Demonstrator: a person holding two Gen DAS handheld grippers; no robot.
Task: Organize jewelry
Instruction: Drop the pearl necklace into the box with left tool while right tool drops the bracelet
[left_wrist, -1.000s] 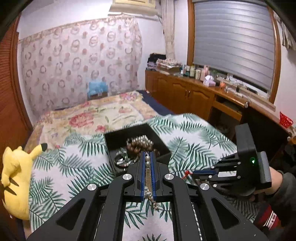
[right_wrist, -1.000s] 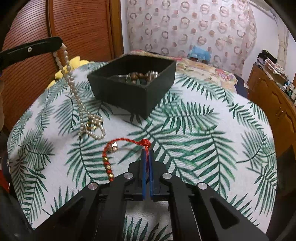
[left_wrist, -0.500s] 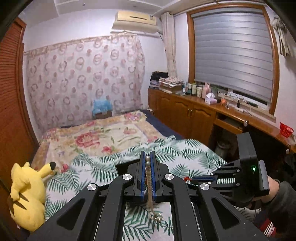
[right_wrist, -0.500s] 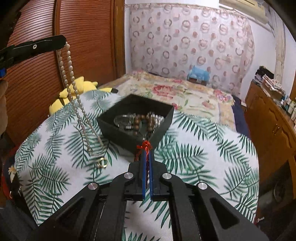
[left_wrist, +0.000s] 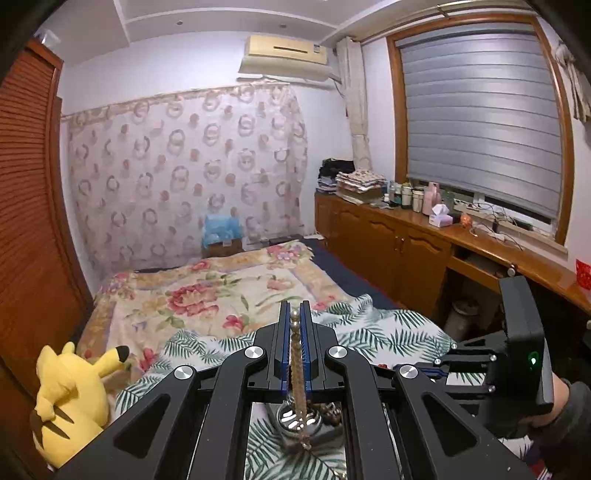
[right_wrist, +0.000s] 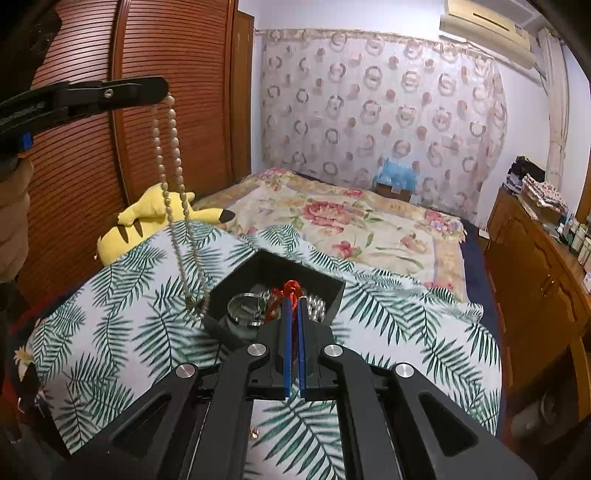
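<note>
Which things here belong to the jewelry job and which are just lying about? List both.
Job:
- pearl necklace, held in the left tongs
- red cord, held in the right tongs
- black box
- bangle in the box

Lying about:
- yellow plush
- blue plush
- bottles on the counter
- tissue box

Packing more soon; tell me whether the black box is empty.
Not empty: the black box already holds a silver ring and beads.
</note>
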